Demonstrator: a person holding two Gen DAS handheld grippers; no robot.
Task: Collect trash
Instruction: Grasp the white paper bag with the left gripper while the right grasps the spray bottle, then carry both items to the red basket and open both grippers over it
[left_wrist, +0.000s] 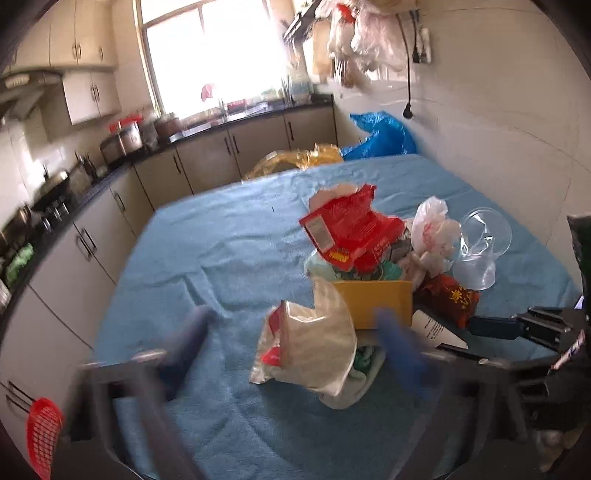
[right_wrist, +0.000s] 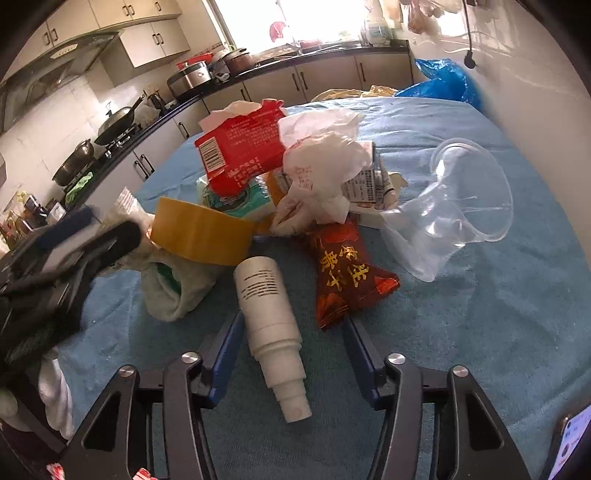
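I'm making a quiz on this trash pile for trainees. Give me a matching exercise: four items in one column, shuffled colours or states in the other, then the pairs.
Items:
1. plastic cup
2. tape roll
3. tube
4. snack packet

Descriptions:
A. dark red with yellow characters
B. white, lying between the right gripper's open fingers
C. clear and crumpled, on its side
D. yellow-brown, standing on edge

Pairs: 1-C, 2-D, 3-B, 4-A
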